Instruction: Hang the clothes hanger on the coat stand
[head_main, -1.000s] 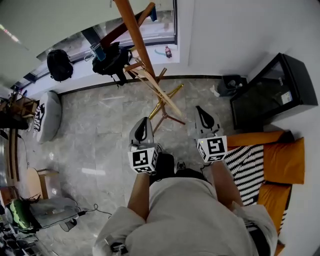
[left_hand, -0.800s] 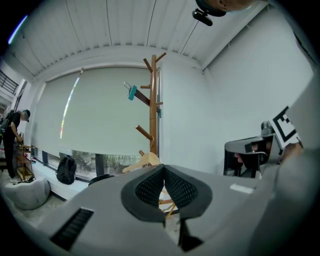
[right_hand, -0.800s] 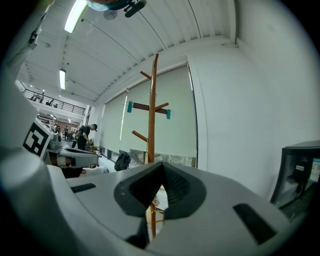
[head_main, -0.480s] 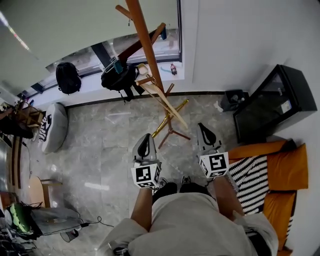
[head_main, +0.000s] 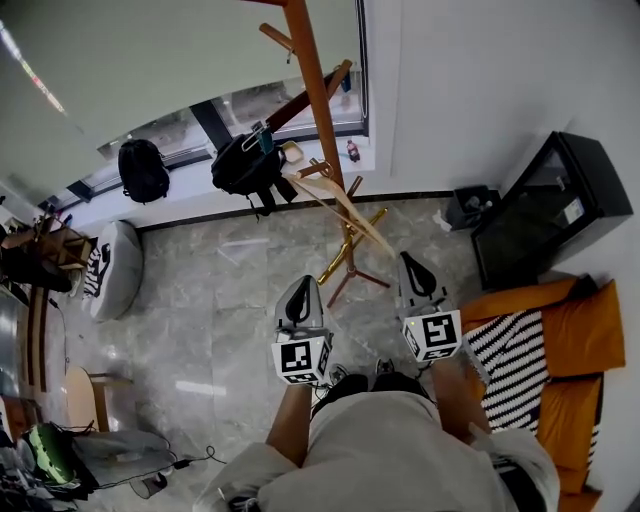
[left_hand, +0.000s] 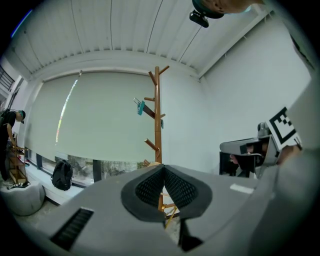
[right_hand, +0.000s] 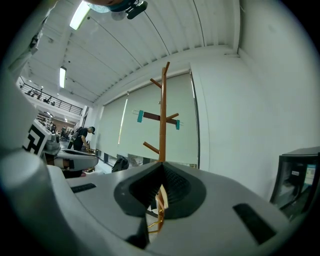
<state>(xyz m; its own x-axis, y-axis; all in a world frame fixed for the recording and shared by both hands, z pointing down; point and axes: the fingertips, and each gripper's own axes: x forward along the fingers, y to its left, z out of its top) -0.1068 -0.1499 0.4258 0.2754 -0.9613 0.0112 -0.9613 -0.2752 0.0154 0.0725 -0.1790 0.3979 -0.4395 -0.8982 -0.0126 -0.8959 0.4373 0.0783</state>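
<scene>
Backing off from brown wooden coat stand (head_main: 318, 110).
Left gripper (head_main: 300, 290) and right gripper (head_main: 412, 265) drew away, jaws pressed together, empty; dark wooden clothes hanger with teal clips (right_hand: 152, 117) hung on upper peg, as wanted.

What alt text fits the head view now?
A person, seen from above, holds the grey left gripper and right gripper side by side, both empty, facing a tall brown wooden coat stand. A pale wooden clothes hanger sits among its lower pegs, beside a black bag.
</scene>
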